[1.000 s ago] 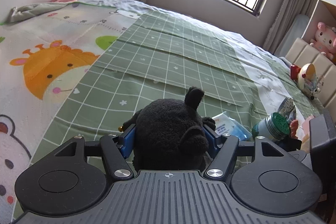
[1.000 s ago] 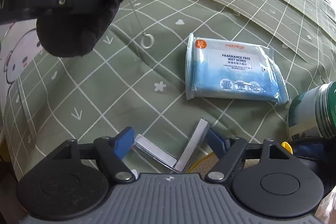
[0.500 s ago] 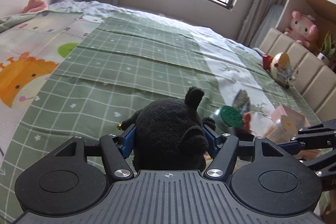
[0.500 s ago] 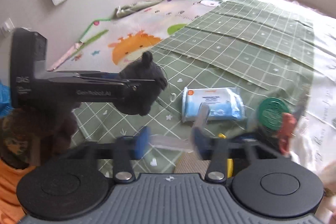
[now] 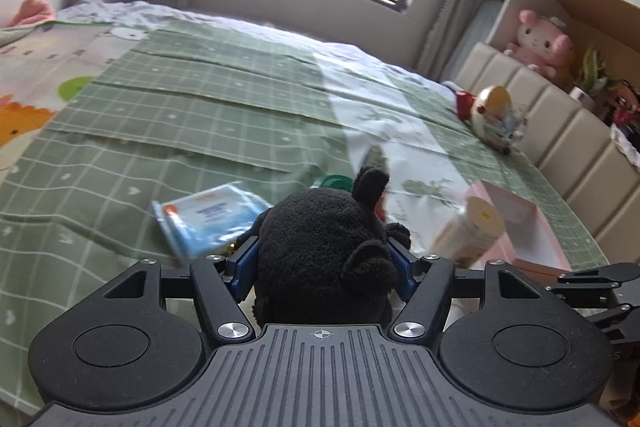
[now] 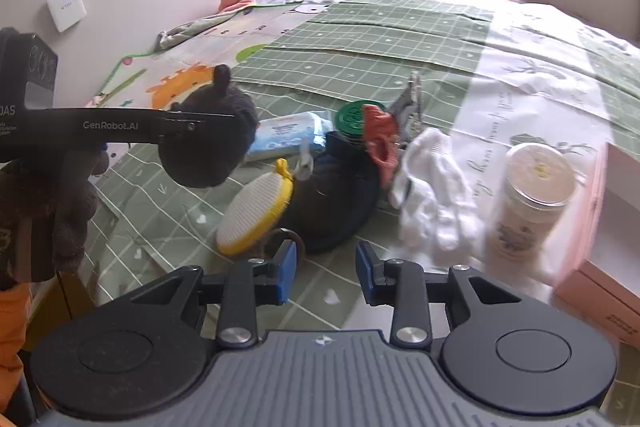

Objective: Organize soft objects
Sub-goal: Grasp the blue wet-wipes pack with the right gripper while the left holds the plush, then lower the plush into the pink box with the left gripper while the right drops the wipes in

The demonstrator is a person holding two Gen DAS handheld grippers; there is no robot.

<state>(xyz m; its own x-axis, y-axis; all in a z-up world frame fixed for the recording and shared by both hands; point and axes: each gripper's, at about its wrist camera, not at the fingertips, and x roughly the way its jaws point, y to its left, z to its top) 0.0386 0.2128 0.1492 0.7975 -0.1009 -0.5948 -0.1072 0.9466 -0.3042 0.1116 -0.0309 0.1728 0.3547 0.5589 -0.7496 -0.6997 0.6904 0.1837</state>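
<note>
My left gripper (image 5: 324, 259) is shut on a black plush toy (image 5: 320, 247) with small round ears and holds it above the green checked bedspread (image 5: 200, 115). From the right wrist view, the left gripper (image 6: 200, 125) and the plush toy (image 6: 208, 155) hang at the left, a gloved hand below them. My right gripper (image 6: 326, 277) hovers over a pile of items with its jaws partly apart and nothing between them. In that pile lie a white glove (image 6: 432, 195), a dark blue cloth item (image 6: 340, 203) and an orange-red cloth piece (image 6: 380, 139).
A wet-wipes pack (image 6: 288, 135), a yellow-rimmed white brush (image 6: 256, 215), a green-lidded jar (image 6: 352, 115) and a cream-lidded jar (image 6: 532, 199) lie on the bed. A pink open box (image 5: 520, 227) sits at the right, near the padded headboard (image 5: 560, 131). A pink plush (image 5: 540, 43) sits on the shelf.
The left gripper carried the plush toy to the right across the bed. The right gripper rose and drew back from the bedspread; its jaws narrowed and the white folded card is no longer between them.
</note>
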